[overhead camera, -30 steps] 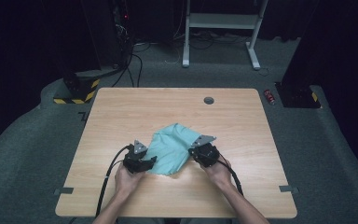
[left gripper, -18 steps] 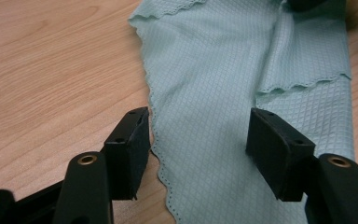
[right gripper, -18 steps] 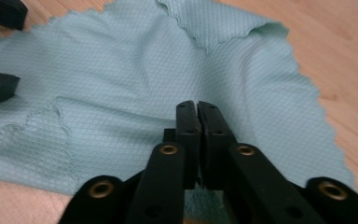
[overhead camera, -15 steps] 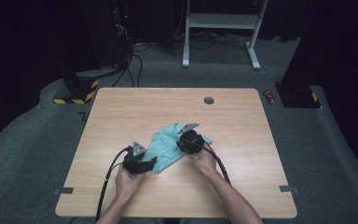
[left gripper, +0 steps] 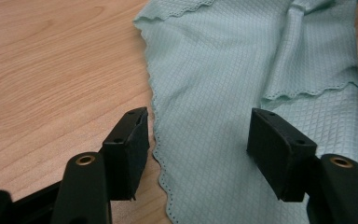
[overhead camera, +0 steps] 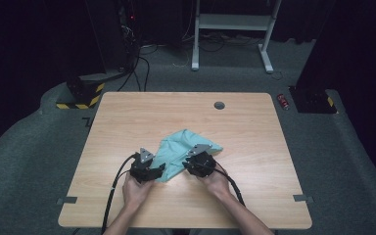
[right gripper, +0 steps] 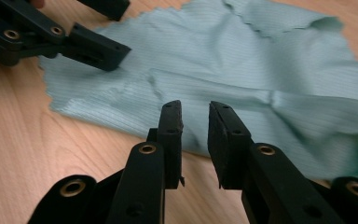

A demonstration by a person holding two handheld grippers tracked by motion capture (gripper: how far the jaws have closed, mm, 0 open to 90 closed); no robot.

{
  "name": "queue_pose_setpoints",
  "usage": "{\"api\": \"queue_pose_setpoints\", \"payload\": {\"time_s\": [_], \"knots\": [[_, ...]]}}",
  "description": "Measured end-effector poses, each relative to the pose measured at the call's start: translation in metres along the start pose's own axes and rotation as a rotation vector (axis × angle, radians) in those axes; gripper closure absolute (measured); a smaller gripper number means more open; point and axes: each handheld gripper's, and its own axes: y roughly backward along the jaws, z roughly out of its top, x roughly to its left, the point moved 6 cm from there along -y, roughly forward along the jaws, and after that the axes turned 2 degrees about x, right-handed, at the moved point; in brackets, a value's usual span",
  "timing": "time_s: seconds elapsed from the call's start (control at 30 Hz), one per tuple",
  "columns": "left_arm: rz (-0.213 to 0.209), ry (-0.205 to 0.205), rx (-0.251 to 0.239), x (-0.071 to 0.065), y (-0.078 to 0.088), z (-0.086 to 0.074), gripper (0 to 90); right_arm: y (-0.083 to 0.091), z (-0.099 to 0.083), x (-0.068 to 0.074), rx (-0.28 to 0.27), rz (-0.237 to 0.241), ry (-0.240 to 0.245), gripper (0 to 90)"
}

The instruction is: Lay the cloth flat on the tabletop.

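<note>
High view places the crumpled pale-green waffle-weave cloth (overhead camera: 178, 152) on the wooden desk (overhead camera: 127, 117) between both grippers; left gripper (left gripper: 198, 140) gapes released over its scalloped hem, while right gripper (right gripper: 195, 122), just opening, stands narrowly parted, grasping nothing.

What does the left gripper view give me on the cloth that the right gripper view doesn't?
Left gripper view: the scalloped side edge of the teal cloth running between the wide-open jaws of the left gripper, plus a folded-over flap at upper right. Right gripper view: the right gripper with a narrow gap, nothing between its pads, its jaws having just been opening, and the left gripper farther off by the cloth's corner. Both: rumpled cloth on the wooden table.
</note>
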Motion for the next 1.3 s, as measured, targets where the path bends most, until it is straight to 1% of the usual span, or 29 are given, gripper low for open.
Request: {"api": "queue_pose_setpoints", "payload": {"time_s": [0.03, 0.1, 0.17, 0.2, 0.23, 0.27, 0.3, 0.37, 0.4, 0.5, 0.57, 0.67, 0.73, 0.83, 0.87, 0.9, 0.97, 1.1, 1.13, 1.17, 1.2, 1.23, 1.27, 1.3], "knots": [[0.000, 0.000, 0.001, 0.000, 0.000, 0.000, 38.6, -0.002, 0.001, 0.003, -0.004, 0.007, -0.001, 74.1], [0.000, 0.000, 0.001, 0.000, 0.000, 0.000, 38.6, -0.005, 0.002, 0.008, -0.002, 0.005, 0.015, 73.6], [0.000, 0.000, 0.001, 0.000, 0.000, 0.000, 38.6, -0.012, 0.001, 0.010, 0.018, -0.008, 0.029, 74.0], [0.001, 0.000, 0.001, 0.000, 0.000, 0.000, 38.6, -0.015, 0.000, 0.010, 0.029, -0.012, 0.029, 75.9], [0.001, 0.001, 0.001, 0.000, 0.000, 0.000, 38.6, -0.017, -0.001, 0.009, 0.036, -0.018, 0.028, 79.7], [0.001, 0.001, 0.001, 0.000, 0.000, 0.000, 38.6, -0.019, -0.002, 0.008, 0.050, -0.035, 0.038, 84.5], [0.001, 0.001, 0.000, 0.000, 0.000, 0.000, 38.6, -0.019, -0.002, 0.008, 0.049, -0.041, 0.041, 88.9], [0.001, 0.001, 0.000, 0.000, 0.000, 0.000, 38.6, -0.017, -0.002, 0.008, 0.043, -0.045, 0.045, 90.0], [0.001, 0.001, 0.001, 0.000, 0.000, 0.000, 38.6, -0.014, -0.002, 0.007, 0.044, -0.050, 0.047, 90.0], [0.003, 0.001, -0.001, 0.000, 0.000, 0.000, 38.8, -0.007, -0.002, 0.006, 0.026, -0.054, 0.049, 90.0], [0.005, 0.001, -0.002, 0.000, 0.000, 0.000, 39.5, -0.002, -0.003, 0.005, 0.029, -0.054, 0.048, 90.0], [0.006, 0.002, -0.003, 0.000, 0.000, 0.000, 40.2, 0.011, -0.005, 0.002, 0.025, -0.060, 0.051, 90.0], [0.004, 0.000, -0.003, 0.000, 0.000, 0.000, 41.2, 0.023, -0.009, 0.000, 0.031, -0.063, 0.058, 90.0], [0.005, 0.000, -0.002, -0.001, 0.001, 0.000, 42.4, 0.040, -0.018, -0.004, 0.036, -0.070, 0.050, 90.0], [0.004, 0.007, -0.004, -0.002, 0.001, -0.001, 43.0, 0.044, -0.020, -0.005, 0.035, -0.070, 0.049, 90.0], [0.005, 0.006, -0.004, -0.002, 0.001, -0.001, 43.5, 0.051, -0.024, -0.007, 0.041, -0.069, 0.045, 90.0], [0.006, 0.010, 0.006, -0.002, 0.002, -0.001, 44.2, 0.058, -0.032, -0.008, 0.054, -0.066, 0.051, 90.0], [0.003, 0.002, 0.044, -0.005, 0.007, -0.002, 44.9, 0.065, -0.050, -0.003, 0.101, -0.058, 0.073, 90.0], [-0.003, 0.002, 0.054, -0.007, 0.009, -0.003, 45.1, 0.065, -0.055, -0.002, 0.112, -0.049, 0.079, 90.0], [-0.006, 0.000, 0.062, -0.008, 0.010, -0.003, 45.1, 0.066, -0.061, 0.000, 0.133, -0.037, 0.072, 90.0], [-0.010, -0.003, 0.072, -0.008, 0.011, -0.004, 45.1, 0.065, -0.065, 0.001, 0.141, -0.023, 0.067, 89.7], [-0.013, -0.006, 0.078, -0.009, 0.011, -0.003, 45.1, 0.064, -0.068, 0.002, 0.143, -0.004, 0.060, 88.7], [-0.020, -0.007, 0.088, -0.008, 0.011, -0.003, 45.1, 0.063, -0.070, 0.002, 0.141, 0.002, 0.049, 86.3], [-0.022, 0.001, 0.086, -0.007, 0.011, -0.001, 45.1, 0.063, -0.071, 0.002, 0.130, 0.010, 0.035, 83.8]]}}
